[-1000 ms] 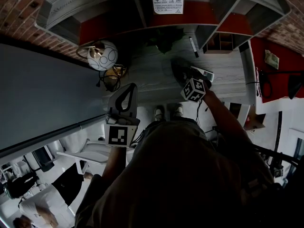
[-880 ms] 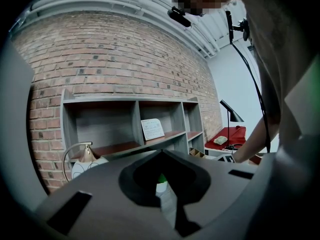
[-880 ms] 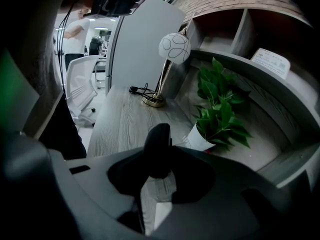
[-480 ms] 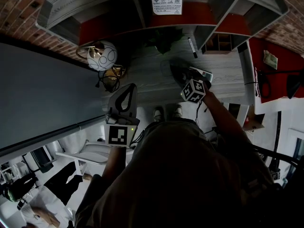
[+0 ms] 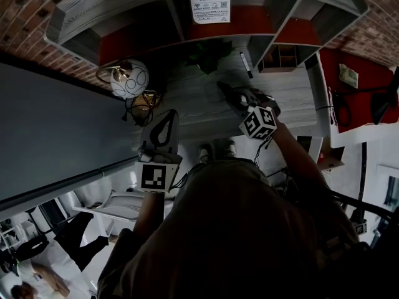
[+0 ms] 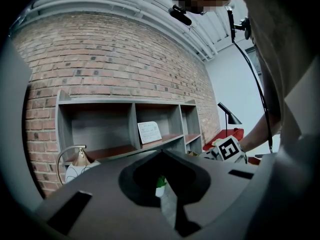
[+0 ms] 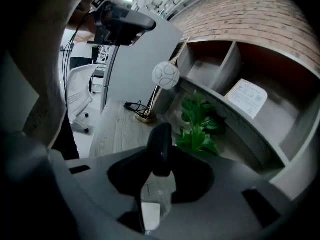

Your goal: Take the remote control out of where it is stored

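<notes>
My right gripper point(image 7: 161, 158) is shut on the black remote control point(image 7: 161, 145), which stands upright between the pads above the grey wooden desk point(image 7: 117, 129). Through the gap below the jaws shows a white holder point(image 7: 152, 196) on the desk. In the head view the right gripper point(image 5: 237, 98), with its marker cube point(image 5: 259, 122), holds the dark remote control point(image 5: 228, 93) over the desk point(image 5: 299, 92). The left gripper point(image 5: 170, 114) hangs level at the desk's near left, its jaw tips together with nothing in them. Its own view shows the same left gripper point(image 6: 161, 153) facing the shelf.
A grey shelf unit point(image 5: 187, 27) with red backs and a white notice point(image 5: 210, 8) lines the brick wall. A globe lamp point(image 5: 129, 80), a green plant point(image 7: 200, 126) and a marker pen point(image 5: 245, 64) stand on the desk. A grey partition point(image 5: 56, 123) is at left and a white chair point(image 5: 118, 204) behind.
The right gripper has risen with the remote control, lifting it off the desk and away from the white holder. The left gripper has stayed where it was.
</notes>
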`<state>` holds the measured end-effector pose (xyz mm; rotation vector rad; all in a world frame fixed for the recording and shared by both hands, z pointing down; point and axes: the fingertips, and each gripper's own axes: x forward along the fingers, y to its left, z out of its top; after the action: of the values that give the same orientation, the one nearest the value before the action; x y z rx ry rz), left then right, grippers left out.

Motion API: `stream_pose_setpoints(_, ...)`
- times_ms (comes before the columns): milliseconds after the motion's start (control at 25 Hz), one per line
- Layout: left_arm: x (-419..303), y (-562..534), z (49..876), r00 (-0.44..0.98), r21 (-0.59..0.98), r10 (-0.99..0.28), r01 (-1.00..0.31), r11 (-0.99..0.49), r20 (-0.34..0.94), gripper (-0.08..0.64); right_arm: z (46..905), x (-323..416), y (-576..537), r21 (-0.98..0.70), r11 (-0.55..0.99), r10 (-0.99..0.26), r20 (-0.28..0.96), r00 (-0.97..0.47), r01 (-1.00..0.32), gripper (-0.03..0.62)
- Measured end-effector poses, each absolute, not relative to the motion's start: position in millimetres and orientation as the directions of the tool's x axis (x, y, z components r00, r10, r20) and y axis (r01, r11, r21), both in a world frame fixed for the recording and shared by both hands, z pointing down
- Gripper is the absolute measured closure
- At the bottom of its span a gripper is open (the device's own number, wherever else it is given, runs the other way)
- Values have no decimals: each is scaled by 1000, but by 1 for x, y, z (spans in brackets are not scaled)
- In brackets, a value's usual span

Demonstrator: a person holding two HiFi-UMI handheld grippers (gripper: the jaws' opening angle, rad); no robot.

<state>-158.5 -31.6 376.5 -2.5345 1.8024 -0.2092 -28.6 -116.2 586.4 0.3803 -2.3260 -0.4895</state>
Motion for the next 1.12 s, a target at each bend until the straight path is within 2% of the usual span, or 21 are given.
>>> stream_pose_setpoints(640,-147,-52,371,349,-147,-933,-922,-358,85,549,419,23,-115,529,752,-589,270,-762,-394,483)
stream_pose_setpoints(880,-142,-61,349,351,-143,-935,-925,-353,37,549,357,51,-111,592,677,-645,192,-739,-437,483)
stream_pose_setpoints(960,-140,-62,341,353,-145,-935,-924,-353,28,549,342,62,-109,566,661,-668,145,-730,-493,483)
stream_pose_setpoints(1040,-138,-63,333,353,-151,-935,-924,-352,23,549,322,71,-108,446,650,-698,30,-715,-616,483)
stream_pose_setpoints(1120,-136,-63,326,352,-153,-936,-924,-349,13,549,308,81,-107,385,631,-718,-39,-695,-674,483)
